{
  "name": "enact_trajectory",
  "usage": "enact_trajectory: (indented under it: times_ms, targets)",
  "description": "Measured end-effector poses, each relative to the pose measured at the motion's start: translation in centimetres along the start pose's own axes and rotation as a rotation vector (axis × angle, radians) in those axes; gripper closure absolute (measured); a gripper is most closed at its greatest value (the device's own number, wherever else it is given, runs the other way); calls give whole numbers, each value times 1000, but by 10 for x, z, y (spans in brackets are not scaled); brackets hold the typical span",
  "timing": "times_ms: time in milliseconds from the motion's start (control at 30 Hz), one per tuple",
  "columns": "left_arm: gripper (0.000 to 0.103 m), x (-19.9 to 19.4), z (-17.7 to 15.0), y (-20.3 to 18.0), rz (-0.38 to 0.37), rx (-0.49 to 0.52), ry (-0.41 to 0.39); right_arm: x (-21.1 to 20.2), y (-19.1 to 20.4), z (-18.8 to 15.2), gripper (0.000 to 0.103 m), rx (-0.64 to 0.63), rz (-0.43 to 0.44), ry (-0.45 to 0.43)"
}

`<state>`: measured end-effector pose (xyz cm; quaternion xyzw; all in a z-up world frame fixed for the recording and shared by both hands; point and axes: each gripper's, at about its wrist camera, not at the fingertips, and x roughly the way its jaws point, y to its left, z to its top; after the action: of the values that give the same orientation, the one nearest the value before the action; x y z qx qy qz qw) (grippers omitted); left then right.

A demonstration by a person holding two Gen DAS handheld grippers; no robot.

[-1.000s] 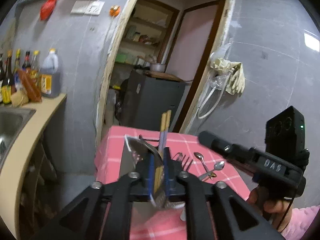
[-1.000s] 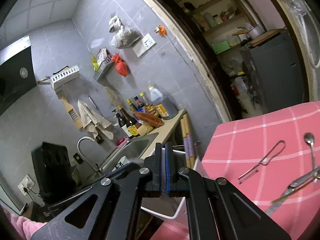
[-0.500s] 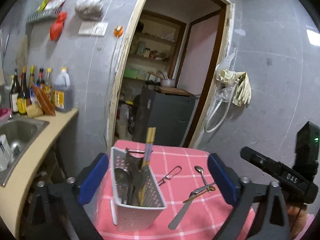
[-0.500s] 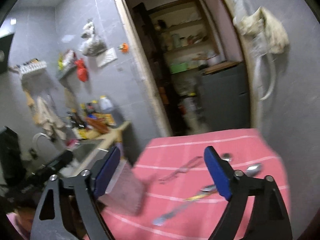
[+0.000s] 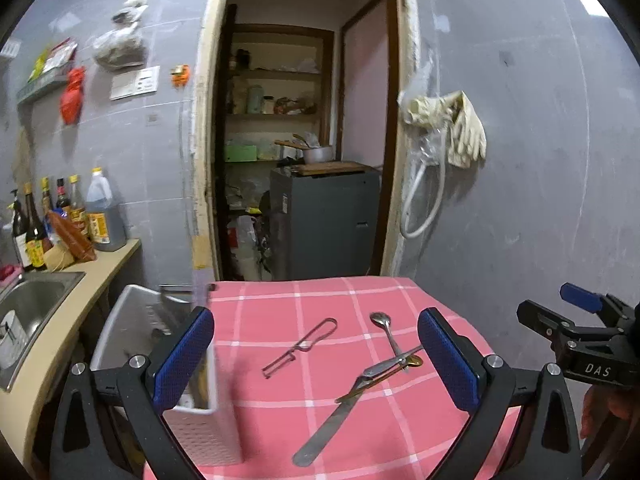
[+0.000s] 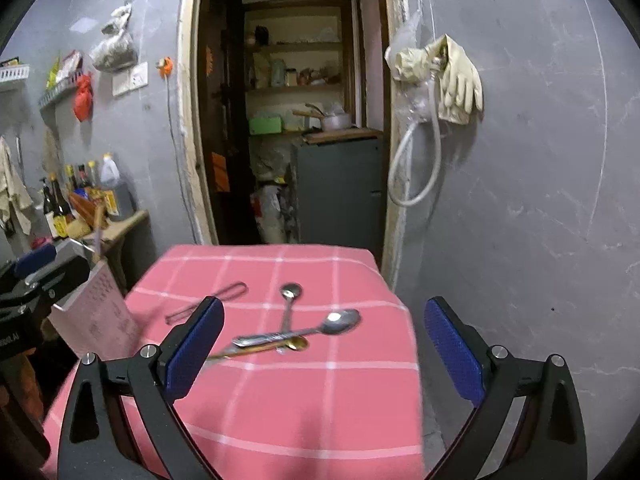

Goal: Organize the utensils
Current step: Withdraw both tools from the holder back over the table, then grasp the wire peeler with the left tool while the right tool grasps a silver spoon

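1. Left wrist view: the left gripper [image 5: 316, 354] is held wide open and empty above the pink cloth [image 5: 340, 432]. The basket [image 5: 208, 432] is seen at the left pad [image 5: 184, 356], partly behind it. The peeler [image 5: 301, 347] lies ahead between the pads, its long axis running away and to the right. The spoons [image 5: 394, 354] lie crossed nearer the right pad, with the long one [image 5: 340, 424] angled toward the camera. The right gripper [image 5: 576, 320] is seen off to the right, jaws apart.

2. Right wrist view: the right gripper [image 6: 320, 350] is likewise wide open and holds nothing. The spoon pile [image 6: 296, 332] lies just ahead, between the pads, its long axes mostly crosswise to the fingers. The peeler [image 6: 208, 306] lies beyond the left pad; the basket [image 6: 100, 316] is at the far left.

3. The right gripper is judged nearer the spoons, the left nearer the peeler; a crosswise handle would suit the right jaws.
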<state>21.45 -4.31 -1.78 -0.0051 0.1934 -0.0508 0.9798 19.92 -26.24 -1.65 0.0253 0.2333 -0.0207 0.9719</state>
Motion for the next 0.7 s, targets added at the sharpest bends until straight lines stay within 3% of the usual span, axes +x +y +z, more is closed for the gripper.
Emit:
enact_trajectory:
  times_ms: [400, 700]
  targets:
    - [0, 70, -20, -41, 84, 93, 105, 71, -26, -24, 5, -43, 23, 90]
    - [0, 138, -29, -43, 208, 146, 230, 132, -34, -39, 5, -7, 146, 183]
